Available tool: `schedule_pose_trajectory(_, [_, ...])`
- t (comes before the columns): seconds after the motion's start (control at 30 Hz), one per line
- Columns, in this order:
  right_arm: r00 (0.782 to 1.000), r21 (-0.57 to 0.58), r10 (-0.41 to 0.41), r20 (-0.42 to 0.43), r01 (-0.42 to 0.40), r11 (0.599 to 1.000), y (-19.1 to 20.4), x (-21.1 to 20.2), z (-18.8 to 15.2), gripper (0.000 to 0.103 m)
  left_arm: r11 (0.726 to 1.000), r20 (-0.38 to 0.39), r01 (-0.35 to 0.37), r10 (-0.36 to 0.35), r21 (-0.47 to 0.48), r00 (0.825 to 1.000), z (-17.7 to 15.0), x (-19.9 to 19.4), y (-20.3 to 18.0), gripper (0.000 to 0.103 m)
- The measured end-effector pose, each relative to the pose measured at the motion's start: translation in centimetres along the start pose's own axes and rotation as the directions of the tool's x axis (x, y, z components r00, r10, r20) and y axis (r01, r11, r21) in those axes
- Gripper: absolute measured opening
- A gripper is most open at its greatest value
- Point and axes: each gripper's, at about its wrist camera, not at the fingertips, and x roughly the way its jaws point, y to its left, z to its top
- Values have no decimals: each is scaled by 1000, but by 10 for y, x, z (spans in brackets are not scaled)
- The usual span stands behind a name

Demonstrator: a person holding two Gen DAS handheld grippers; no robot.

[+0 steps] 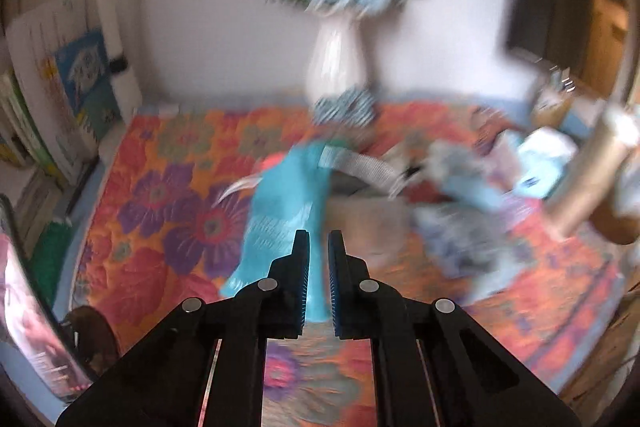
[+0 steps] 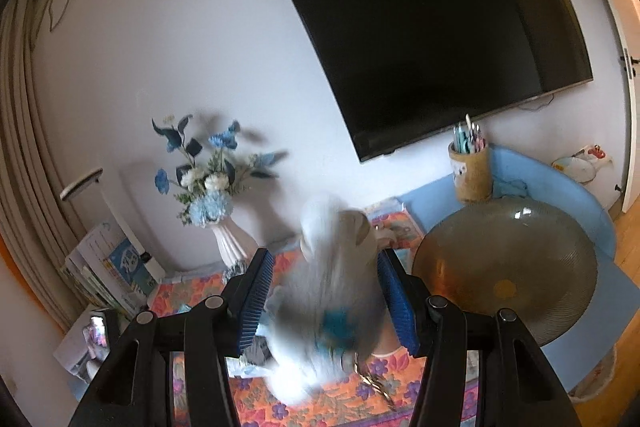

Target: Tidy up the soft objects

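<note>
In the left wrist view my left gripper [image 1: 319, 247] is shut on a turquoise soft cloth item [image 1: 286, 207] that hangs from the jaws above the flowered mat [image 1: 160, 195]. A grey strap [image 1: 360, 165] runs off its upper end. A blurred pile of pale blue and white soft things [image 1: 480, 195] lies right of it. In the right wrist view a white fluffy soft toy [image 2: 336, 291] with a blue patch sits between the fingers of my right gripper [image 2: 326, 263]; the jaws stand wide and only the right pad seems to touch it. The toy is blurred.
A white vase of blue flowers [image 2: 232, 243] stands at the back by the wall; it also shows in the left wrist view [image 1: 338, 63]. Books [image 1: 60, 99] lean at the left. A glass bowl [image 2: 508, 267], a pen cup [image 2: 472, 171] and a wall TV [image 2: 432, 27] are on the right.
</note>
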Motion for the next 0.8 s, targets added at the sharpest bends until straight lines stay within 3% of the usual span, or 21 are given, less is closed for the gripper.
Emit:
schedule_pose_trajectory(0.1, [999,-8,0,53,0,1000,1,-18,7,53,998,73,63,-64,17,995,13,-31,-24,6])
schedule_pose_trajectory(0.2, [997,-70,-56,59,60,996,7,-24,11,53,996,112,77,-81,38,990,26,-48,-44,6])
schedule_pose_trajectory(0.3, [997,-123,-29,-76,19,992,7,-3,-4,54,996,107,84,-87,38,990,26,-48,-52,6])
schedule_pose_trajectory(0.33, [991,-125,-7,-133,-10,992,6,6,-13,62,996,104,73,-77,41,992,24,-46,-53,6])
schedule_pose_trajectory(0.4, [971,-130,-3,-240,-29,991,1,24,-38,71,996,89,82,-85,42,992,15,-43,-58,6])
schedule_pose_trajectory(0.47, [953,-170,-47,-298,-5,985,-5,34,-62,71,995,74,85,-88,43,993,8,-39,-61,6])
schedule_pose_trajectory(0.6, [927,-299,-218,-305,124,946,-26,37,-80,72,993,46,111,-113,44,992,-3,-30,-64,6])
schedule_pose_trajectory(0.63, [918,-306,-238,-318,139,942,-36,36,-79,79,992,44,116,-118,44,992,-5,-29,-64,6])
schedule_pose_trajectory(0.7, [895,-282,-221,-387,113,953,-55,38,-80,98,990,38,135,-136,39,990,-7,-25,-63,6])
schedule_pose_trajectory(0.8, [850,-271,-185,-493,52,961,-72,42,-92,98,988,30,152,-153,26,988,-11,-20,-62,6])
